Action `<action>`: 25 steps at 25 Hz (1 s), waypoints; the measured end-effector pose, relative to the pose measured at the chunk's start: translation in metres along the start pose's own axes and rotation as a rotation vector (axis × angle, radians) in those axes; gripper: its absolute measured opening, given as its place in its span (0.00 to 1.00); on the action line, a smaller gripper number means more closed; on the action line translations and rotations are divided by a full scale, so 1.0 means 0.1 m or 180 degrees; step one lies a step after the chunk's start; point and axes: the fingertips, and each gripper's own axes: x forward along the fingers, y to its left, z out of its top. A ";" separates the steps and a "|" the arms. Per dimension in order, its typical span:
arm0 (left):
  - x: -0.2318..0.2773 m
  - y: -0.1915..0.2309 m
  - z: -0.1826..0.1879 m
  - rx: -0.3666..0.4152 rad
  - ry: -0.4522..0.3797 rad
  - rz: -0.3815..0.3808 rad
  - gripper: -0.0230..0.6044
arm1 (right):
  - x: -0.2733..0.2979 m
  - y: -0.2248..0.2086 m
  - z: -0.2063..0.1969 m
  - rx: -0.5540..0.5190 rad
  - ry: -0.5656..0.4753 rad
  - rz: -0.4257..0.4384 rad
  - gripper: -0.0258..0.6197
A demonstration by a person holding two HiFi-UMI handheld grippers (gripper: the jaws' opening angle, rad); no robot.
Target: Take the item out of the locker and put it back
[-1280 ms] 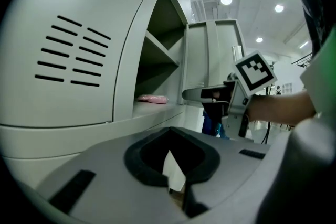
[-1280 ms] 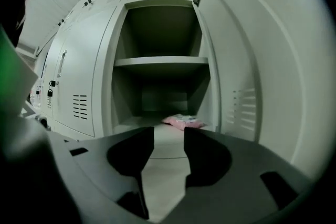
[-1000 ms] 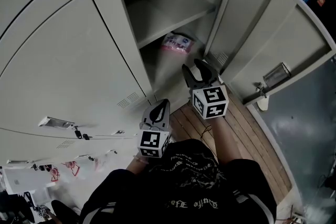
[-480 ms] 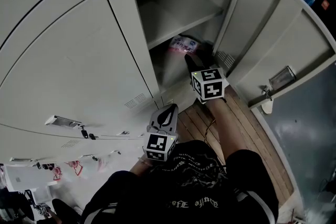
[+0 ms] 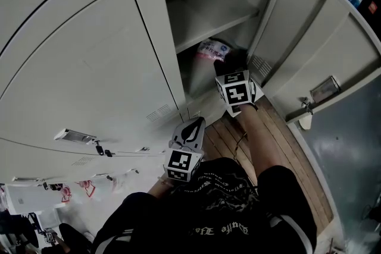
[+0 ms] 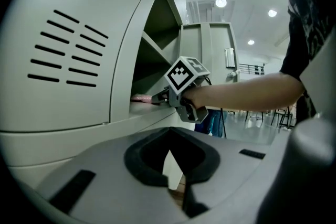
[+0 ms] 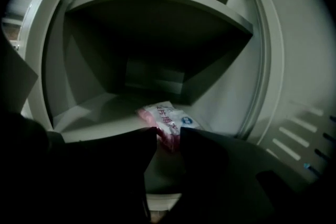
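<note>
A pink and white packet (image 5: 213,50) lies on the floor of the open locker compartment (image 5: 205,77), under a shelf (image 5: 217,18). My right gripper (image 5: 231,62) reaches into that compartment. In the right gripper view its dark jaws are closing, and the near end of the packet (image 7: 168,124) sits in the gap between the tips of the right gripper (image 7: 168,136). I cannot see the pads pressing on it. My left gripper (image 5: 191,125) hangs low outside the locker, its jaws together with nothing in them. The left gripper view shows the packet (image 6: 140,97) just ahead of the right gripper (image 6: 155,98).
The locker door (image 5: 312,38) stands swung open to the right, with a latch plate (image 5: 324,89) on it. Closed locker doors (image 5: 89,68) fill the left side. A wooden floor strip (image 5: 271,134) runs beneath my right arm.
My right gripper has moved forward into the compartment up to the packet, and its jaws have narrowed. The left gripper has stayed low outside.
</note>
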 end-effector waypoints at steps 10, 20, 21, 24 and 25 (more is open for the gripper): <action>-0.06 0.13 -0.06 -0.0022 -0.0005 0.0117 0.05 | 0.00 -0.02 0.00 -0.0101 0.0043 -0.0111 0.15; -0.08 0.18 -0.08 -0.0095 -0.0007 0.0145 0.05 | -0.06 -0.05 0.06 -0.0065 -0.0103 -0.0214 0.11; -0.08 0.18 -0.09 -0.0103 0.0002 0.0152 0.05 | -0.09 -0.03 0.07 -0.0084 -0.0125 -0.0212 0.10; -0.07 0.20 -0.13 -0.0114 0.0020 0.0183 0.05 | -0.16 -0.01 0.12 -0.0226 -0.0164 -0.0246 0.10; -0.06 0.20 -0.13 -0.0117 0.0012 0.0185 0.05 | -0.19 -0.01 0.12 -0.0265 -0.0159 -0.0266 0.10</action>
